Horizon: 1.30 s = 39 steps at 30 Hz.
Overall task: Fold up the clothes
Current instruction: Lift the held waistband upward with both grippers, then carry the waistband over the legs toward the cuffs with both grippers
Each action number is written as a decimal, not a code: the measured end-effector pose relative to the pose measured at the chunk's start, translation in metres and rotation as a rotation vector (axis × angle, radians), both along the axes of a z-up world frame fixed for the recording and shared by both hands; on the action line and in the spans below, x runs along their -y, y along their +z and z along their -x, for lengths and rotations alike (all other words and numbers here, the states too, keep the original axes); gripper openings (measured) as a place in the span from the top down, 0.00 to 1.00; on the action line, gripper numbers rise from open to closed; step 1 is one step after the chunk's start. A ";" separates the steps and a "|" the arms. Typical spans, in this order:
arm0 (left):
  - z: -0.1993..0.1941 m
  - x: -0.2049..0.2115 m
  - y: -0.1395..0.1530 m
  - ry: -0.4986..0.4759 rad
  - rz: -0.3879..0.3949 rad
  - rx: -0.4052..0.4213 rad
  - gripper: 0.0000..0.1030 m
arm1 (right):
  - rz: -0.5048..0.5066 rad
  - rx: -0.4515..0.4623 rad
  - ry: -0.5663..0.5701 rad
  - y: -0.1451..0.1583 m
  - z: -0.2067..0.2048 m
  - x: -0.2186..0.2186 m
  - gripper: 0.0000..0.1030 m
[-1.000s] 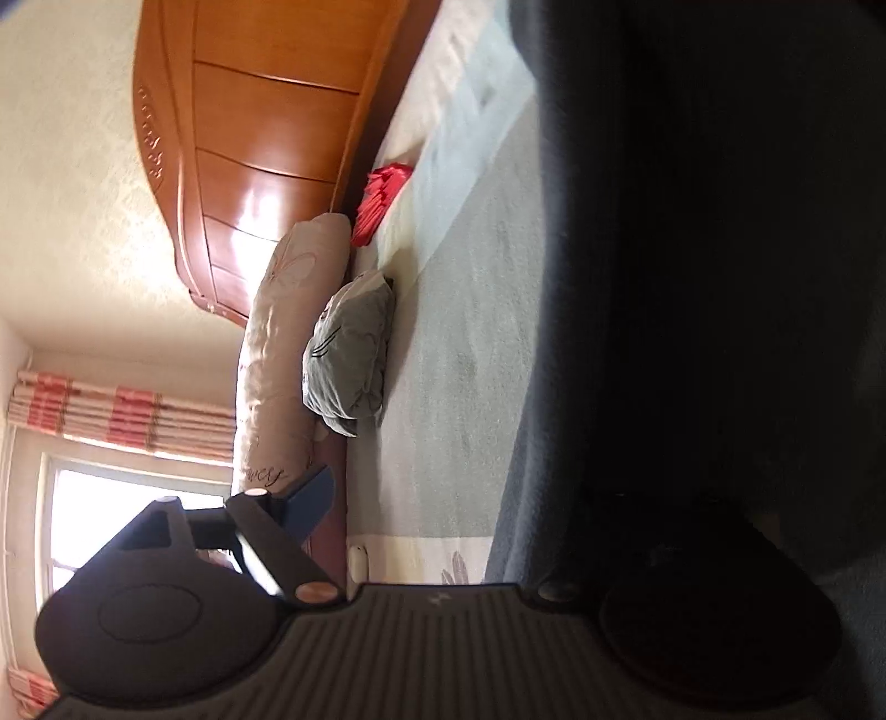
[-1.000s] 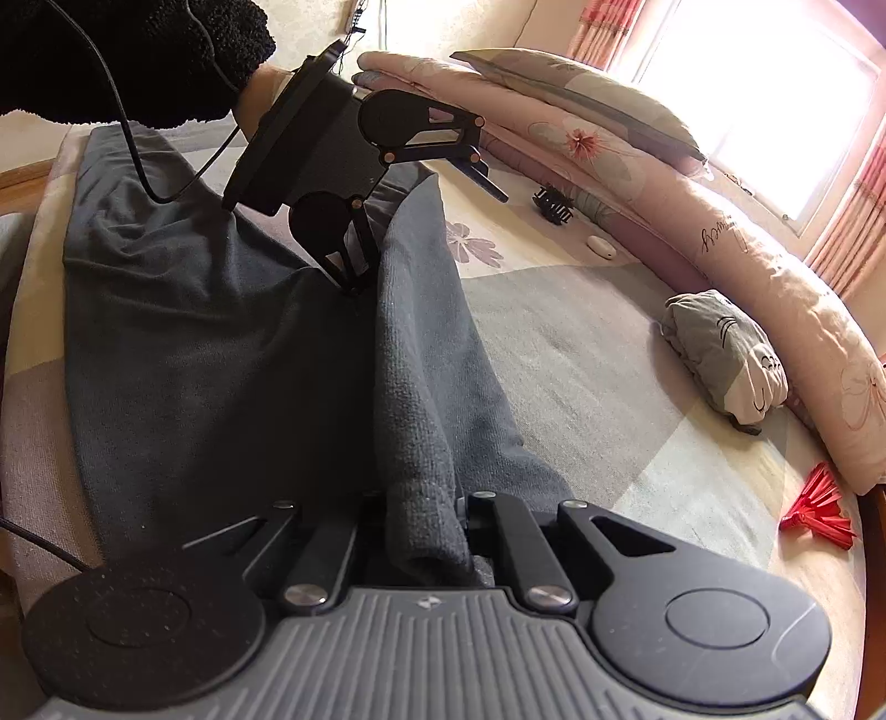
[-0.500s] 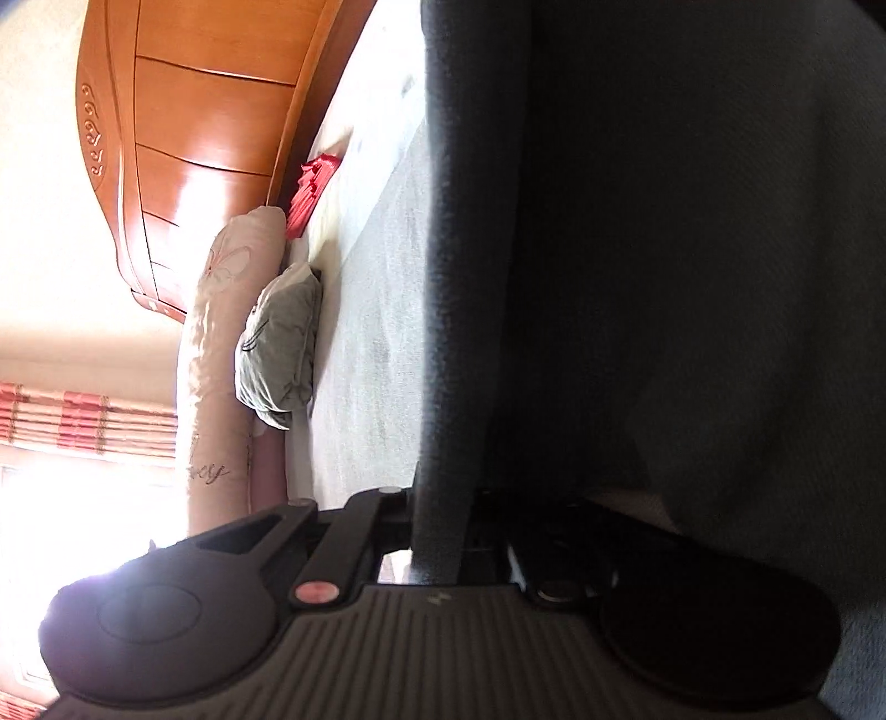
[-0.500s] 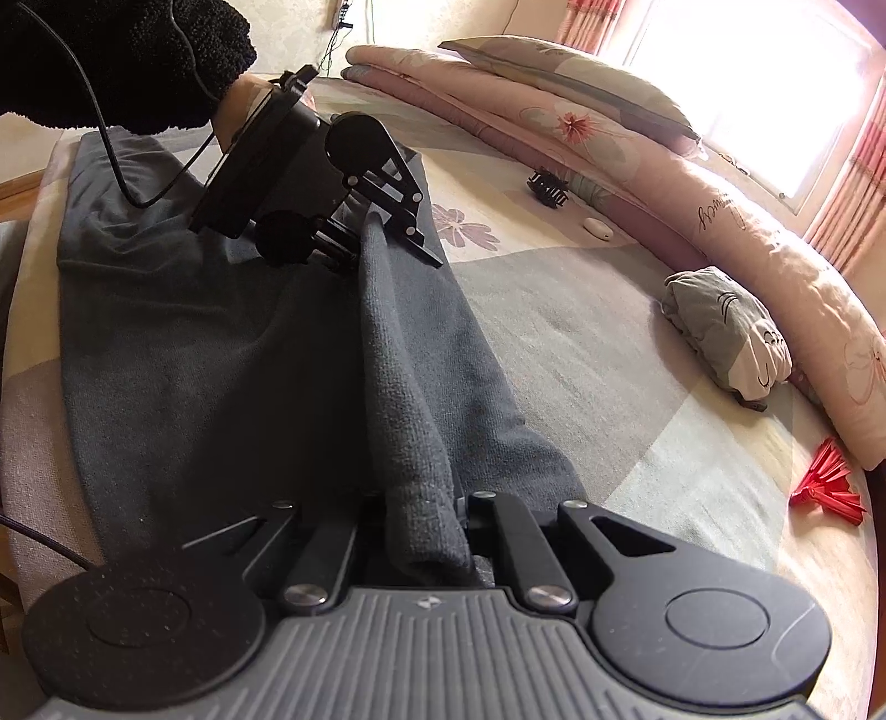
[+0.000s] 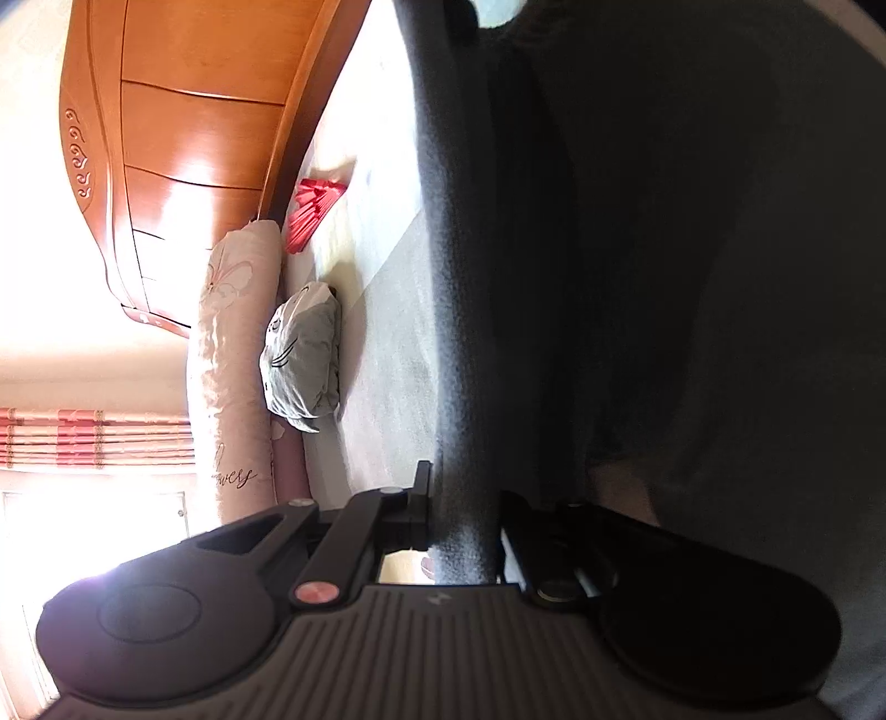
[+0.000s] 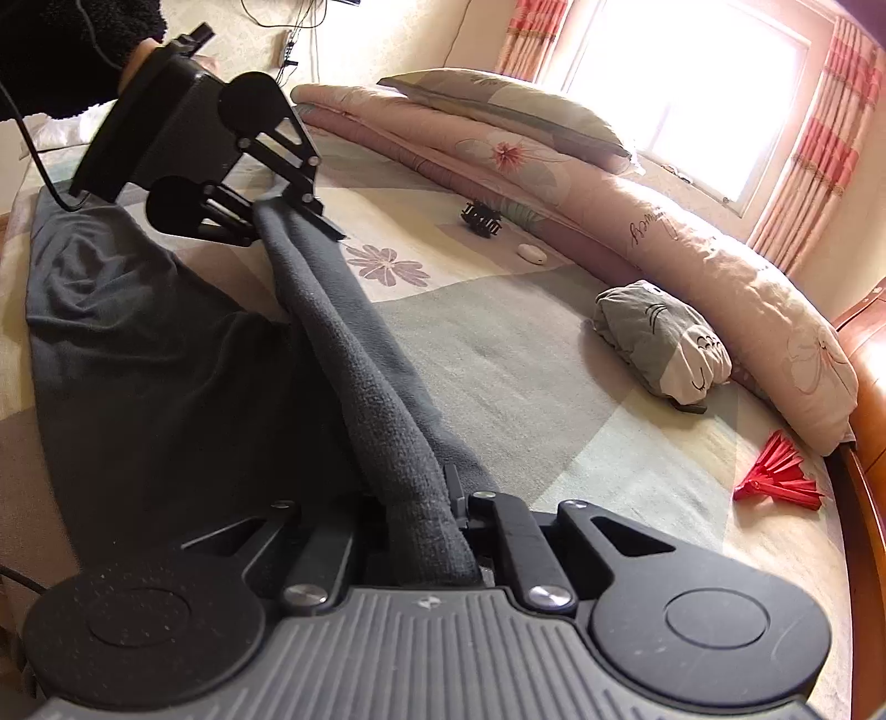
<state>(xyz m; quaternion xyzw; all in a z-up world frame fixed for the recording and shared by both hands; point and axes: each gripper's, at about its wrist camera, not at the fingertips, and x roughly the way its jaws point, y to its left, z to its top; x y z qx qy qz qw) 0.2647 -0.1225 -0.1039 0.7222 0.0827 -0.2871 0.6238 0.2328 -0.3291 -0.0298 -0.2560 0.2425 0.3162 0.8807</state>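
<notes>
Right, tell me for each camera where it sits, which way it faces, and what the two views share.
Left wrist: rides the left gripper, rolled sideways, looking along the bed toward the wooden headboard; own fingers shut on the dark grey garment.
Right wrist: rides the right gripper, upright, looking across the bed toward the window; own fingers shut on the garment, plus a black sleeve.
Shared: the garment, grey bundle, red fan, pink quilt roll.

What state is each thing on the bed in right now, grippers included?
left gripper: shut on the garment's far edge
right gripper: shut on its near edge
dark grey garment: edge lifted taut between grippers, rest on the bed
grey bundle: balled up
pink quilt: rolled along the bed's edge
</notes>
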 end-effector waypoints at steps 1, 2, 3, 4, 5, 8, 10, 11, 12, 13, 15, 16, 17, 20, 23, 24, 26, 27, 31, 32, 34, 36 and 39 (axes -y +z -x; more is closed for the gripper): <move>0.010 0.002 0.003 -0.016 -0.010 -0.011 1.00 | -0.017 -0.001 -0.009 0.002 0.000 0.005 0.91; 0.020 0.005 0.005 -0.036 -0.021 -0.021 1.00 | -0.033 -0.008 -0.016 0.003 -0.001 0.009 0.91; 0.030 0.007 0.007 -0.057 -0.029 -0.032 1.00 | -0.047 -0.014 -0.025 0.004 -0.001 0.014 0.91; 0.039 0.010 0.008 -0.077 -0.036 -0.045 1.00 | -0.062 -0.019 -0.035 0.004 -0.002 0.018 0.91; 0.047 0.014 0.009 -0.093 -0.043 -0.060 1.00 | -0.077 -0.024 -0.044 0.005 -0.002 0.023 0.91; 0.066 0.024 0.004 -0.135 -0.065 -0.096 1.00 | -0.093 -0.042 -0.060 0.004 -0.002 0.032 0.91; 0.071 0.029 -0.002 -0.145 -0.080 -0.116 1.00 | -0.095 -0.054 -0.064 0.001 -0.002 0.035 0.90; 0.073 0.031 -0.004 -0.148 -0.083 -0.126 1.00 | -0.090 -0.064 -0.062 -0.001 -0.002 0.036 0.90; 0.075 0.033 -0.005 -0.149 -0.085 -0.135 1.00 | -0.077 -0.065 -0.057 -0.003 0.000 0.035 0.90; 0.076 0.034 -0.006 -0.151 -0.087 -0.143 1.00 | -0.065 -0.067 -0.053 -0.005 0.001 0.034 0.90; 0.077 0.036 -0.007 -0.151 -0.091 -0.157 1.00 | -0.037 -0.069 -0.040 -0.010 0.005 0.032 0.90; 0.078 0.036 -0.006 -0.151 -0.088 -0.164 1.00 | -0.019 -0.064 -0.028 -0.012 0.010 0.030 0.89; 0.079 0.037 -0.005 -0.151 -0.086 -0.165 1.00 | -0.002 -0.061 -0.018 -0.013 0.012 0.028 0.89; 0.081 0.041 -0.001 -0.144 -0.074 -0.182 1.00 | 0.082 -0.023 0.015 -0.019 0.024 0.021 0.89; 0.086 0.045 -0.004 -0.165 -0.085 -0.189 1.00 | 0.202 0.046 0.064 -0.027 0.036 0.011 0.88; 0.088 0.047 -0.006 -0.171 -0.091 -0.190 1.00 | 0.246 0.070 0.080 -0.029 0.040 0.007 0.88; 0.091 0.053 -0.010 -0.176 -0.089 -0.206 1.00 | 0.300 0.087 0.097 -0.035 0.043 0.003 0.88; 0.093 0.056 -0.012 -0.184 -0.088 -0.211 1.00 | 0.327 0.096 0.105 -0.037 0.045 0.001 0.88; 0.095 0.063 -0.021 -0.204 -0.106 -0.225 1.00 | 0.334 0.067 0.102 -0.043 0.045 0.004 0.87; 0.094 0.065 -0.023 -0.203 -0.110 -0.228 1.00 | 0.337 0.057 0.098 -0.043 0.045 0.005 0.86; 0.092 0.069 -0.028 -0.204 -0.119 -0.228 1.00 | 0.345 0.033 0.090 -0.044 0.046 0.005 0.77; 0.091 0.074 -0.032 -0.203 -0.124 -0.227 1.00 | 0.359 0.000 0.074 -0.043 0.048 0.006 0.74; 0.089 0.080 -0.034 -0.198 -0.120 -0.230 1.00 | 0.328 -0.056 0.060 -0.030 0.056 0.017 0.70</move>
